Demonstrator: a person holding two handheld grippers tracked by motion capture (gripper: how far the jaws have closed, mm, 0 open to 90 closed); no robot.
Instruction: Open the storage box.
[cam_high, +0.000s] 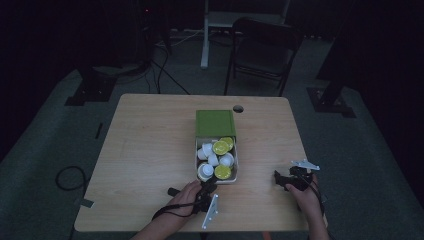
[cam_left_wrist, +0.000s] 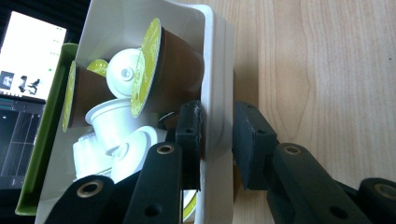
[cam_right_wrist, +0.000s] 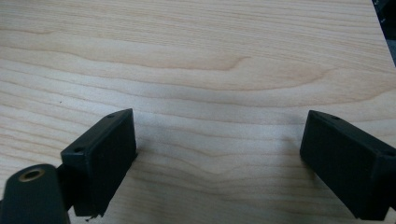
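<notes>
A white box (cam_high: 236, 169) with a green sleeve (cam_high: 215, 123) sits at the middle of the wooden table (cam_high: 150, 150). It holds several coffee capsules (cam_high: 220, 147), some white, some with yellow-green lids. My left gripper (cam_high: 207, 186) is at the box's near left corner. In the left gripper view its jaws straddle the box's side wall (cam_left_wrist: 212, 70), one inside beside a brown capsule (cam_left_wrist: 177, 70) and one outside; the left gripper (cam_left_wrist: 217, 137) is shut on that wall. My right gripper (cam_high: 280, 180) rests near the table's front right, and the right gripper (cam_right_wrist: 219, 154) stands open over bare wood.
A cable hole (cam_high: 238, 108) lies behind the box. A dark folding chair (cam_high: 260, 45) and a white stand stand beyond the table's far edge. A cable loop (cam_high: 67, 177) lies on the floor at left. A lit screen (cam_left_wrist: 32, 60) glows behind the box.
</notes>
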